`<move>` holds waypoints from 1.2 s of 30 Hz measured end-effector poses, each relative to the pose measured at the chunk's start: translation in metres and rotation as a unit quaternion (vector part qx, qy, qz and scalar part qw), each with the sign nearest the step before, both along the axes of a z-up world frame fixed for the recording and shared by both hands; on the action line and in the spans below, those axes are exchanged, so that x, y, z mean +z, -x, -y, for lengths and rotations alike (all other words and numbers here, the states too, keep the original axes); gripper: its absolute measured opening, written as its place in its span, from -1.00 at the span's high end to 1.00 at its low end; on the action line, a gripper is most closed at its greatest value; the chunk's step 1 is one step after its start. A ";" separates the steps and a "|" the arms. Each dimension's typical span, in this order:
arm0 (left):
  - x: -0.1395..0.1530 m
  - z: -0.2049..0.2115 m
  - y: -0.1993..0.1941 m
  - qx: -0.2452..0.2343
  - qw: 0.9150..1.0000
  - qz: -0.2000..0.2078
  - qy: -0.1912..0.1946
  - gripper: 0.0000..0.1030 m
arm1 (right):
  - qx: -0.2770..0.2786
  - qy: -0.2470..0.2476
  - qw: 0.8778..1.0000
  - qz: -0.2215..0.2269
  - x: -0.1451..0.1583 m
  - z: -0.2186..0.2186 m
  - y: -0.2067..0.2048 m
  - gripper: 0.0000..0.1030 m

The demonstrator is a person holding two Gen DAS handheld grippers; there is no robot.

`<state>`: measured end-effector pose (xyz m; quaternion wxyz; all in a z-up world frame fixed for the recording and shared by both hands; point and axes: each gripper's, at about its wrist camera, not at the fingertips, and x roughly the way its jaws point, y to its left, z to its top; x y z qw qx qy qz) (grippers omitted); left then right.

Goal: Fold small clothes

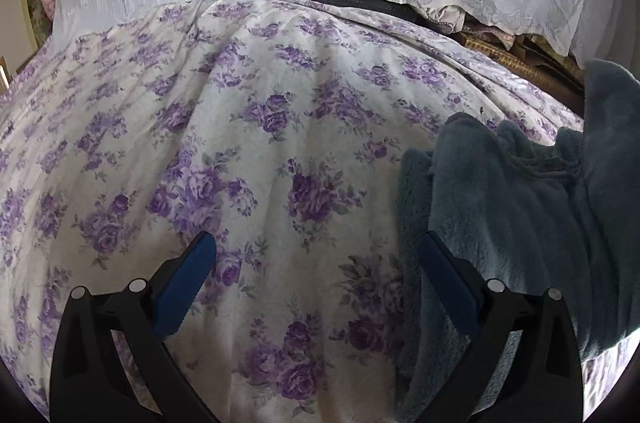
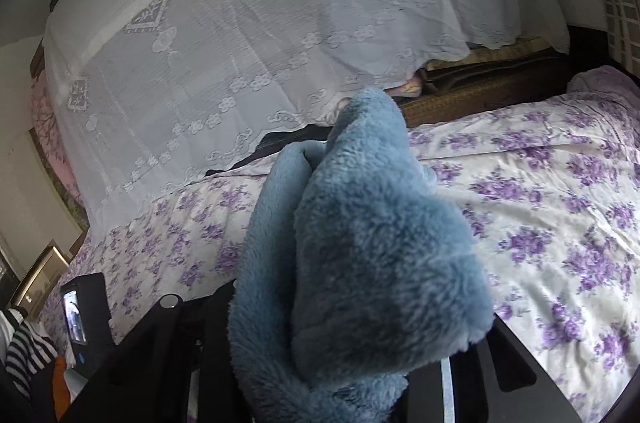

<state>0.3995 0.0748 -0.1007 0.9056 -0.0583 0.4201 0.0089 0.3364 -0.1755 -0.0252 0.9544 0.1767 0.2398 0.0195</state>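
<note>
A: What lies left of the blue fleece garment (image 1: 516,223)?

B: The left gripper (image 1: 316,283), jaws wide apart and empty, over the purple-flowered bedsheet (image 1: 240,143).

A: And the garment?

B: Partly on the sheet, partly lifted. The right gripper (image 2: 352,363) is clamped on its bunched fabric; a lace curtain (image 2: 240,43) hangs behind.
</note>
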 end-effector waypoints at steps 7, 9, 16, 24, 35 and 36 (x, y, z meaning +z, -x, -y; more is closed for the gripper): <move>0.000 -0.003 -0.004 0.001 1.000 0.000 0.011 -0.92 | 0.037 0.017 0.999 -0.001 0.000 -0.040 -0.005 0.41; 0.001 -0.003 -0.005 -0.001 1.000 0.003 0.013 -0.92 | 0.048 0.029 0.998 -0.005 -0.004 -0.054 -0.007 0.41; -0.006 -0.004 -0.014 0.000 1.000 -0.013 0.011 -0.92 | 0.066 0.074 0.995 -0.026 -0.027 -0.087 -0.014 0.41; -0.015 -0.011 -0.020 0.025 0.999 -0.034 -0.013 -0.92 | 0.098 0.096 0.989 -0.055 -0.044 -0.106 -0.019 0.11; -0.014 -0.022 -0.023 0.033 0.999 -0.039 -0.009 -0.92 | 0.154 0.028 0.988 0.006 -0.017 -0.092 0.013 -0.32; -0.014 -0.023 -0.023 0.033 0.999 -0.038 -0.008 -0.92 | 0.159 0.016 0.987 0.013 -0.014 -0.088 0.016 -0.33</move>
